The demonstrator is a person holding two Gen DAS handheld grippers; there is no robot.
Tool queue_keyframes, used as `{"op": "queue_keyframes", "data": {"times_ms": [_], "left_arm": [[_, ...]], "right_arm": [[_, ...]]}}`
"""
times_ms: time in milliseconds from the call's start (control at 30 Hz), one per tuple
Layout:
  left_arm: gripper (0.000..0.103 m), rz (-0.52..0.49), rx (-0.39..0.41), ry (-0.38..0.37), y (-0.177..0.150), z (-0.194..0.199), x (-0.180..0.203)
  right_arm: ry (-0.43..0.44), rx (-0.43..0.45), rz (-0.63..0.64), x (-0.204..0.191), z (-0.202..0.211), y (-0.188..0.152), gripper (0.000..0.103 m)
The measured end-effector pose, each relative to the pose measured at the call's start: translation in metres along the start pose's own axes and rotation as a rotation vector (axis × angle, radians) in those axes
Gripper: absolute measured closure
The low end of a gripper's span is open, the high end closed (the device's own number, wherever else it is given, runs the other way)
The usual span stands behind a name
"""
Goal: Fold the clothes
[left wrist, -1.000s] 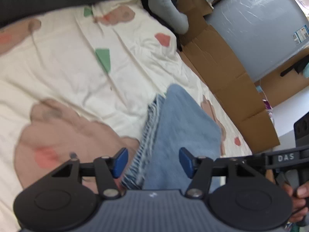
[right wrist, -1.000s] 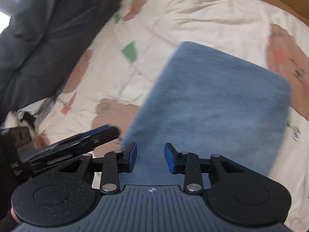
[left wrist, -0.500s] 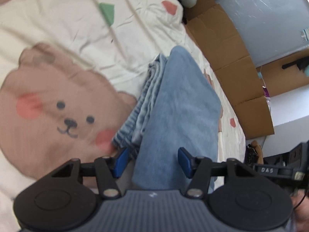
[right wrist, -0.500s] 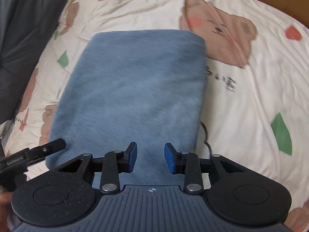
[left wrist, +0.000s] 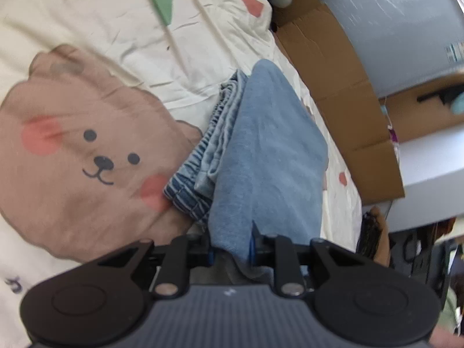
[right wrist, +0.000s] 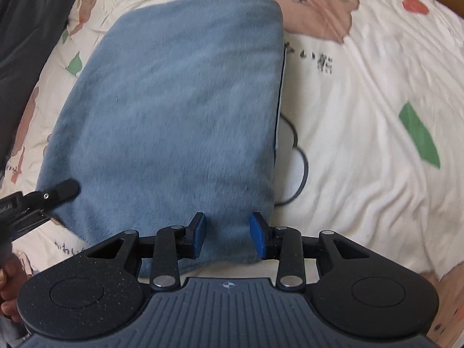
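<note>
A folded blue garment [left wrist: 269, 156] lies on the cream bear-print bedsheet [left wrist: 87, 150]. Its striped denim-like layers [left wrist: 214, 145] show along the left side in the left wrist view. My left gripper [left wrist: 231, 249] is shut on the garment's near corner, with cloth bunched between the blue pads. In the right wrist view the garment [right wrist: 174, 101] fills the middle, flat and rectangular. My right gripper [right wrist: 228, 232] stands open over its near edge, pads apart with cloth below them. The left gripper's finger [right wrist: 58, 191] touches the garment's left corner.
Flattened cardboard [left wrist: 333, 72] and a large grey wrapped box [left wrist: 400, 23] stand beyond the bed's right side. A dark grey blanket [right wrist: 26, 29] lies at the far left of the sheet [right wrist: 362, 116]. A hand [right wrist: 5, 290] shows at the lower left.
My left gripper went from open to shut on the garment's near corner. The right gripper stayed open and drew back to the garment's near edge.
</note>
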State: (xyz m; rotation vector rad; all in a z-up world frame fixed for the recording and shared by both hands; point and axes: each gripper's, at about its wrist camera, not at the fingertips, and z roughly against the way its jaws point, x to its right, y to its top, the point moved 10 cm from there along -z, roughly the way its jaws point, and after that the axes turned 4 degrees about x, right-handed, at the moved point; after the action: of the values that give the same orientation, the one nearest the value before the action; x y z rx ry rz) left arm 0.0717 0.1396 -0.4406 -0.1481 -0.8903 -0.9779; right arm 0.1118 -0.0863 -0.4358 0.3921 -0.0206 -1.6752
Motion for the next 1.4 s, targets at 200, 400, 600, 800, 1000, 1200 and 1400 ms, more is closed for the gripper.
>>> {"op": "queue_keyframes", "data": {"times_ms": [200, 400, 600, 800, 1000, 1200, 1400], "left_arm": [[0.052, 0.093, -0.04, -0.113, -0.024, -0.017, 0.01], [0.05, 0.082, -0.103, -0.209, -0.047, -0.039, 0.033], [0.05, 0.083, -0.163, -0.236, -0.064, -0.05, 0.04], [0.083, 0.062, -0.205, -0.231, -0.078, -0.05, 0.037], [0.088, 0.052, -0.213, -0.227, -0.08, -0.04, 0.032], [0.088, 0.047, -0.227, -0.216, -0.081, -0.03, 0.025], [0.091, -0.035, -0.272, -0.14, -0.071, -0.004, 0.016]], "right_arm": [[0.015, 0.005, -0.027, 0.0, 0.003, -0.002, 0.066], [0.047, 0.018, -0.03, -0.007, 0.01, 0.002, 0.066], [0.087, 0.014, -0.021, -0.017, 0.009, 0.0, 0.065], [0.094, -0.006, 0.004, -0.029, 0.005, -0.011, 0.066], [0.096, -0.023, 0.03, -0.035, 0.006, -0.01, 0.065], [0.057, 0.005, 0.02, -0.023, 0.011, -0.001, 0.065], [0.07, 0.017, 0.011, -0.015, 0.018, 0.008, 0.064]]}}
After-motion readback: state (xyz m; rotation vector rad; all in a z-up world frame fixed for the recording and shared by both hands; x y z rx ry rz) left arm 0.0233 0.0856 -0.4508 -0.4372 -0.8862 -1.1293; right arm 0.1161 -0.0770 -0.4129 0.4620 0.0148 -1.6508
